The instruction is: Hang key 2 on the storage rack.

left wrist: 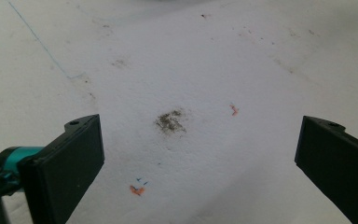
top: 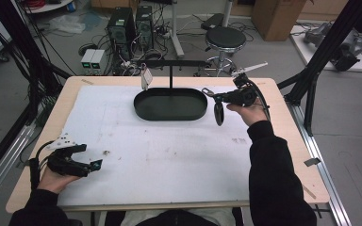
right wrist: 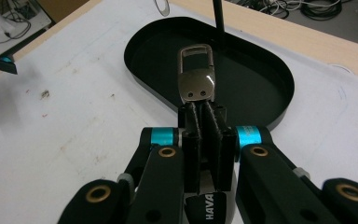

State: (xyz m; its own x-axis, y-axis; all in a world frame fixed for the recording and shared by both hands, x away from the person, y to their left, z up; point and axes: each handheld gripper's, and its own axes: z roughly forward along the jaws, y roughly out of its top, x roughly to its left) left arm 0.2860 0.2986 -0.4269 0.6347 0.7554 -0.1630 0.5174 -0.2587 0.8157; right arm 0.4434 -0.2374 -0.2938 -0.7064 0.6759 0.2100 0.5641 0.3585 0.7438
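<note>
My right gripper (right wrist: 204, 140) is at the bottom of the right gripper view, closest to the camera, and its two black jaws are squeezed tight on a key ring (right wrist: 196, 77). The silver clip of the key ring sticks up out of the jaws in the middle of the frame. A dark tag with white letters pokes out under the jaws at the bottom edge. Behind the clip, in the upper middle, is a black tray (right wrist: 279, 100) on a white mat (right wrist: 51, 140).

In the high view my right gripper (top: 217, 97) is in the upper right, just to the right of the tray (top: 170, 116). The dark tag hangs down from it above the mat (top: 169, 155). A thin black stand (top: 171, 75) rises from the tray, and a small tag (top: 145, 79) hangs from its bar.

My left gripper (top: 90, 157) is in the lower left of the high view. In the left gripper view its jaws stand wide apart with nothing between them, and a dirty spot (left wrist: 170, 121) is on the mat (left wrist: 191, 60) in the middle
</note>
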